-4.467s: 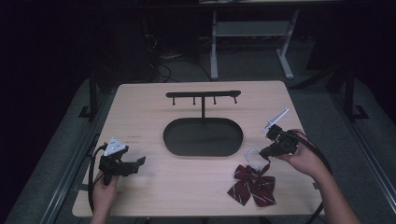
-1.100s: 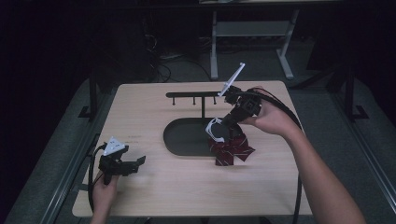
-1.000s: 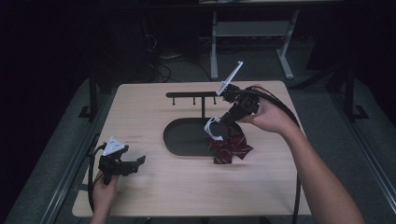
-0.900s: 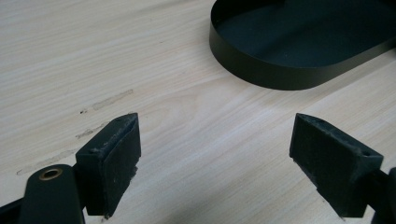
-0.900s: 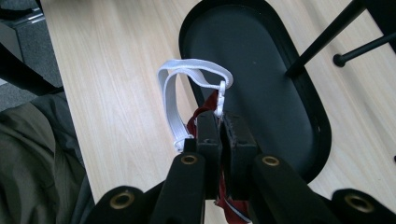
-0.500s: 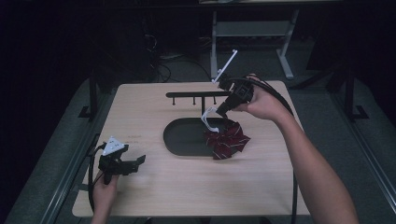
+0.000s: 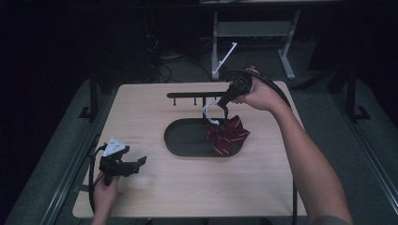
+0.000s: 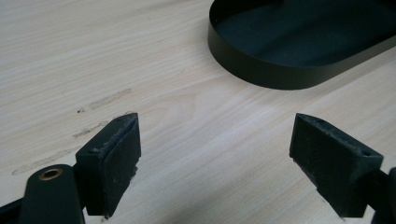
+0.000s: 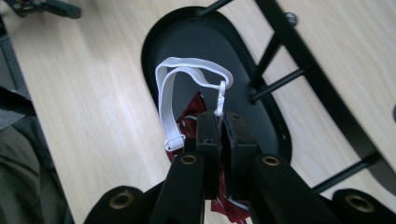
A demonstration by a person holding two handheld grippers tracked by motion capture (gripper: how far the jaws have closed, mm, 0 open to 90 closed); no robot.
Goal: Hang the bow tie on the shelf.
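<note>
The high view looks forward and down over the whole table point(image 7: 155, 197) from the person's side. Each gripper view sits low and close, facing the black oval tray point(image 8: 280, 74), the landmark all three views share.

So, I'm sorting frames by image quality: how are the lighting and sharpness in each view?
High view: light wooden table lit, room behind dark. Left gripper view: crisp wood grain, soft shadows. Right gripper view: white elastic strap sharp, black hook rack slightly soft.
</note>
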